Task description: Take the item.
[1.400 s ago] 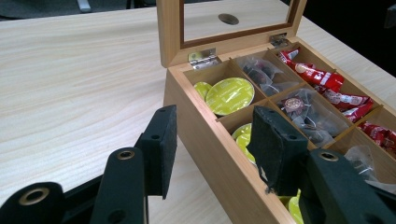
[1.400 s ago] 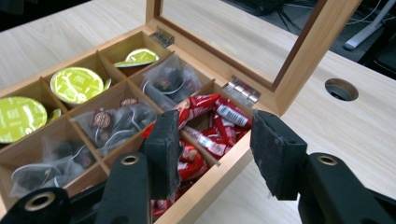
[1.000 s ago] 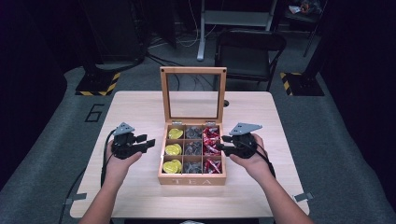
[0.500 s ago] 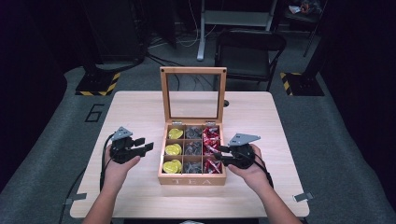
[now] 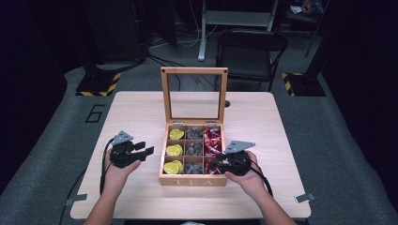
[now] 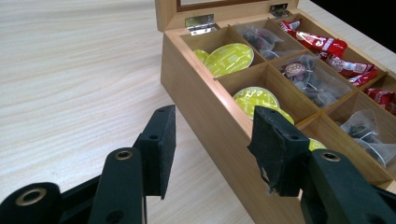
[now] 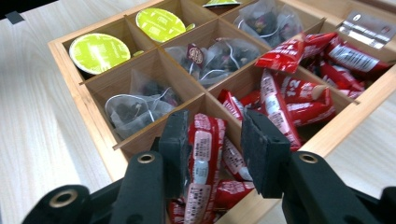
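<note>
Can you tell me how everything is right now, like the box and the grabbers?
Tea box: lid up, open.
Red packets: piled in their compartments.
Green capsules: foil up.
Left gripper: open, empty, beside the box.
Right gripper: open, around one red packet, not squeezing.

Light wooden tea box [image 7: 98,123] with pale "TEA" lettering on its front wall. Between the black pads of the right gripper [image 7: 212,154] lay red sachets [image 7: 203,154] with white label patches. Beyond its jaws, translucent grey tea bags [image 7: 133,109], one with a dark red tag; farther off, lime-green capsules [image 7: 99,52]. Left gripper [image 6: 212,154] black too, over the pale wood-grain table [image 6: 70,84].
</note>
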The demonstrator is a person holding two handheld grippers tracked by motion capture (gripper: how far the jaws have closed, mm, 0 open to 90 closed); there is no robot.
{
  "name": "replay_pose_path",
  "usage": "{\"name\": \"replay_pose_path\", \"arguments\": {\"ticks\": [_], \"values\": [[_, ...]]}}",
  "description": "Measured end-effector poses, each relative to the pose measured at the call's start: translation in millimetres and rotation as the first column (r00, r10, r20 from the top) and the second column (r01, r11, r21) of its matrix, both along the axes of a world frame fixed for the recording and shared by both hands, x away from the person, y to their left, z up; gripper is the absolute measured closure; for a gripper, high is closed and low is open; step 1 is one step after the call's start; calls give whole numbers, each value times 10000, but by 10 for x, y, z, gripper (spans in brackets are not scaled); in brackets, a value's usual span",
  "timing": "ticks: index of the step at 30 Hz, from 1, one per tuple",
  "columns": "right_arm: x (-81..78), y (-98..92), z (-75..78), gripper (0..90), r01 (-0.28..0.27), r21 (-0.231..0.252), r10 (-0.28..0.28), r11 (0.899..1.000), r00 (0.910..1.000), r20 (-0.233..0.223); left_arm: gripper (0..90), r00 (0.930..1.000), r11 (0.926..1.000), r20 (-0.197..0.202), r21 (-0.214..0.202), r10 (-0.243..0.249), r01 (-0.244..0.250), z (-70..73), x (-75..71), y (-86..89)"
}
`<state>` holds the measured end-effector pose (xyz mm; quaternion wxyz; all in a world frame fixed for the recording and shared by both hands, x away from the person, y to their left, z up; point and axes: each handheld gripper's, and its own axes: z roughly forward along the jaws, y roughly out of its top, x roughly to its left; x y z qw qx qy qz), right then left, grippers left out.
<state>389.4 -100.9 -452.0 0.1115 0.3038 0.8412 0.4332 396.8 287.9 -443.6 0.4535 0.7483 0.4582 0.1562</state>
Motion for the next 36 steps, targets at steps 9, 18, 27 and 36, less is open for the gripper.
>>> {"name": "replay_pose_path", "arguments": {"ticks": [9,18,27,36], "values": [[20,86,-105,602,-132,-227,123,9997,9993,-367,501,10000,10000,-53,57,-55,56,-7,-10,-10],[58,113,-162,620,-82,-363,58,9993,9979,-644,495,10000,10000,0,36,-8,8,-9,-11,4],[63,143,-185,700,-331,-299,307,9990,9964,-788,493,9999,9999,23,6,120,-120,-7,-18,29],[28,136,-165,757,-404,-332,382,9986,9973,-630,491,9999,9999,53,49,124,-124,-7,-18,33]]}}
